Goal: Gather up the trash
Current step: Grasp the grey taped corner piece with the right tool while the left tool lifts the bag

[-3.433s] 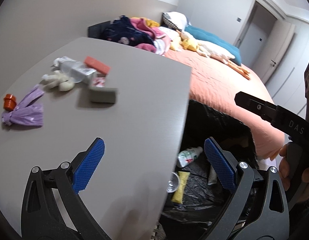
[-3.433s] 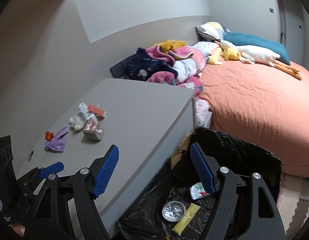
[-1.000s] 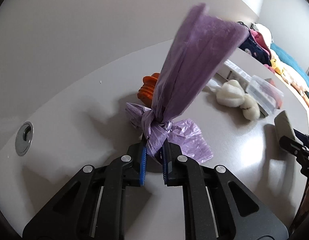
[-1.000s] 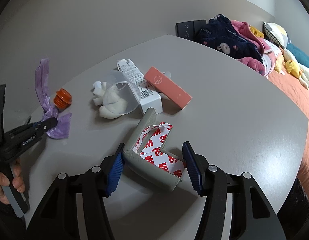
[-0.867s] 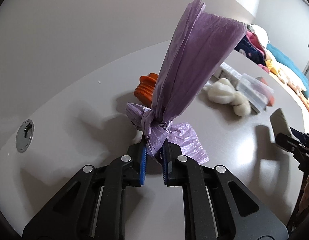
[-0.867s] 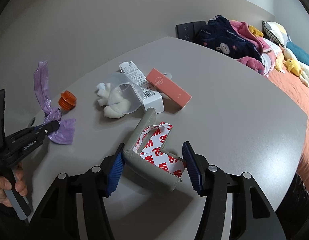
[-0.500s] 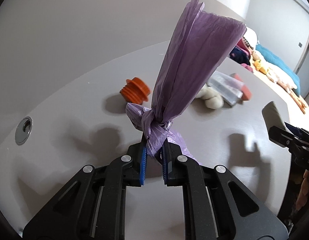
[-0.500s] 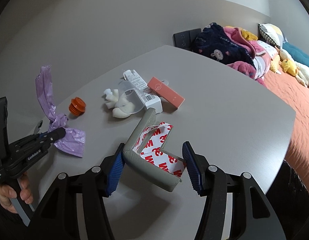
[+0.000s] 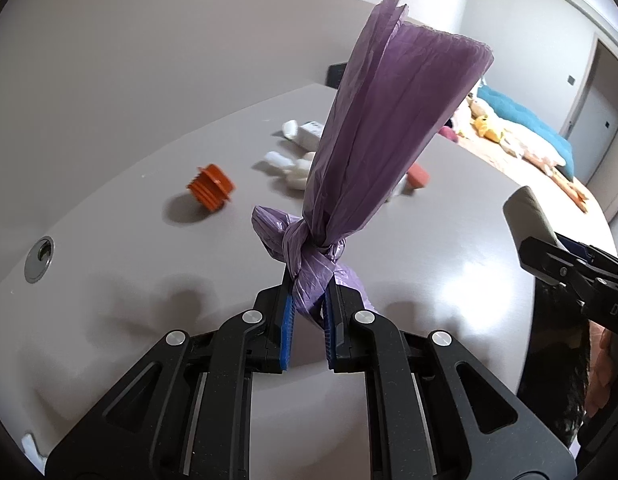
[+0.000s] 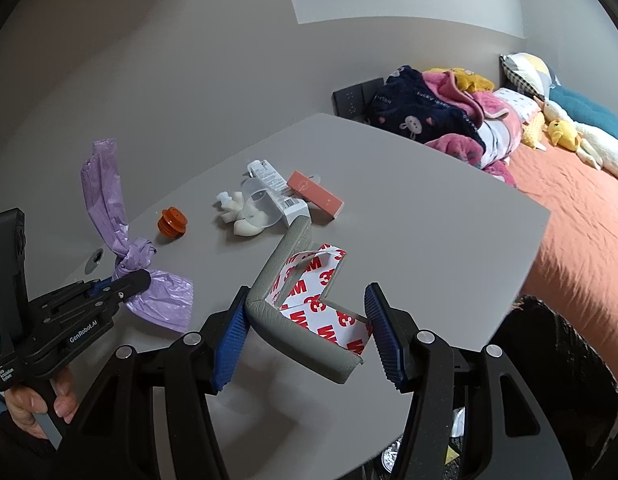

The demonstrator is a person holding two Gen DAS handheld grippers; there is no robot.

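Pinching a knotted purple bag (image 9: 373, 168), the left gripper (image 9: 308, 322) fingers stay narrow while the right gripper (image 10: 305, 334) clasps a grey corner guard (image 10: 285, 280).

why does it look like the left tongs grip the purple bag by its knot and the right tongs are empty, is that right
Not quite: the right tongs hold a grey corner guard, as the right wrist view shows. The left tongs do grip the purple bag by its knot.
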